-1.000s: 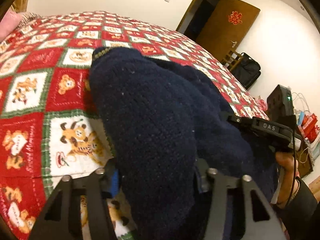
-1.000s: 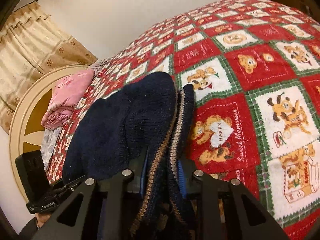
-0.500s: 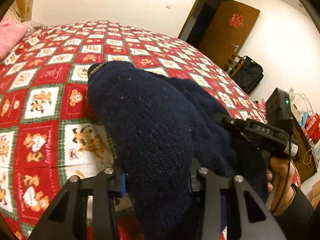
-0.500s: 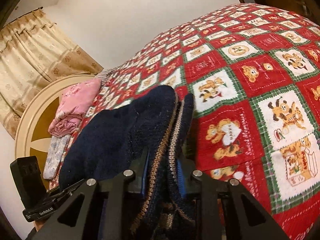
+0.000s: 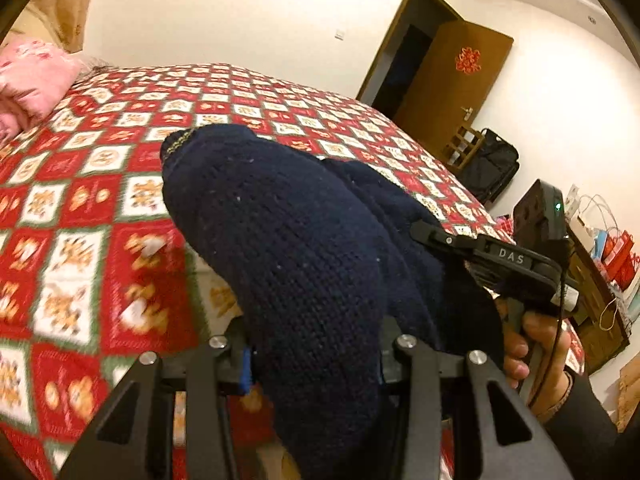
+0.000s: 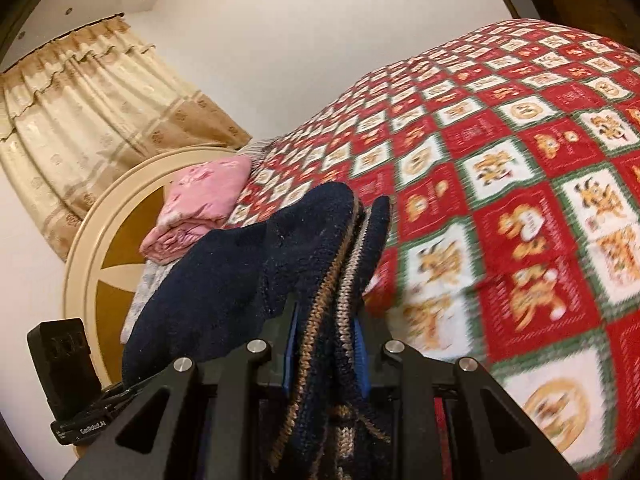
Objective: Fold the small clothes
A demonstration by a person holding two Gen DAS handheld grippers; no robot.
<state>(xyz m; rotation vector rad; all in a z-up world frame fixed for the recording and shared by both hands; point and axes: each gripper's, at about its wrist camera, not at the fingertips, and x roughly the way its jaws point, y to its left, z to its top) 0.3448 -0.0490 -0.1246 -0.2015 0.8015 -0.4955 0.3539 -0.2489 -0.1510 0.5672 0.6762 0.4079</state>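
We see a red patchwork bedspread [image 5: 120,184], pink folded bedding [image 6: 200,208] by the cream headboard [image 6: 100,232], beige curtains [image 6: 80,120] far left, and a brown door [image 5: 448,80] with a black bag [image 5: 488,168] near it.

Right gripper [image 5: 516,264] body: "DAS" in white letters.
Left gripper [image 6: 80,426] side: "GenRobot.AI".
Door [image 5: 452,80]: red paper-cut sign; character not legible.

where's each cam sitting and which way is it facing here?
Left wrist: on the left gripper, looking over the navy knit garment and quilt toward the door; right hand shows.
Right wrist: on the right gripper, facing the headboard and curtain.
Shared: garment, quilt, pink bedding.
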